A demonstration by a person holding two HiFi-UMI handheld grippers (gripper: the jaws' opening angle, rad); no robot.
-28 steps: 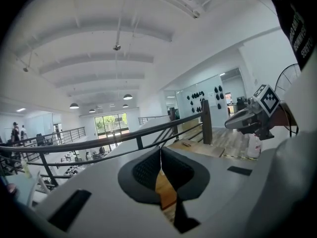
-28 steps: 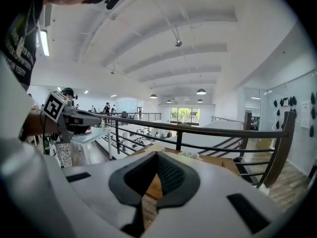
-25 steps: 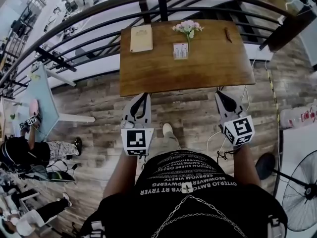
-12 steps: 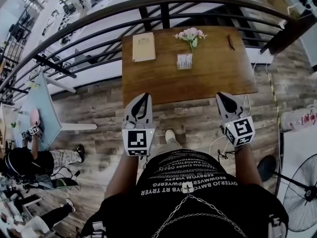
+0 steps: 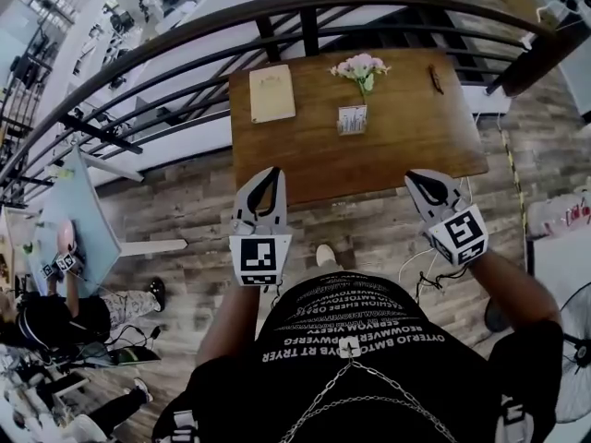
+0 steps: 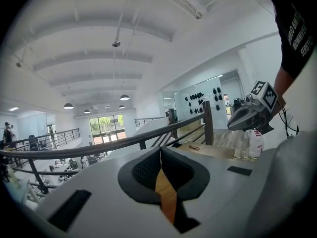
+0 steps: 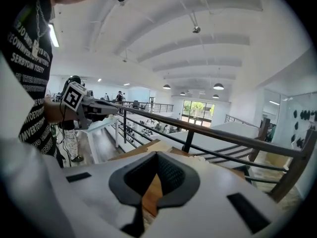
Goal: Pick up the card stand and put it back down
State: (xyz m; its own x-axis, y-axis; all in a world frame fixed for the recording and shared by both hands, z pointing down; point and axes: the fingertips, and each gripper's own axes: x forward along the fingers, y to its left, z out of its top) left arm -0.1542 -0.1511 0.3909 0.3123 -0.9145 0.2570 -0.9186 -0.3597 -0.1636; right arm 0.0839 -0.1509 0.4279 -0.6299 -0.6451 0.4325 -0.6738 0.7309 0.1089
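A small white card stand stands upright near the middle of the brown wooden table, just in front of a bunch of pink flowers. My left gripper hovers over the table's near edge on the left. Its jaws are shut with nothing between them. On the right, my right gripper hangs over the same edge, also shut and empty. Both are well short of the card stand. The left gripper view shows shut tips and the right gripper beside them. The right gripper view shows shut tips.
A tan menu board lies at the table's far left and a small dark item at its far right. A curved dark railing runs behind the table. A fan stands at the right, a pale blue table at the left.
Both grippers have moved forward from above the floor to above the table's near edge. The table and card stand now sit closer in the head view. Both jaws stayed shut.
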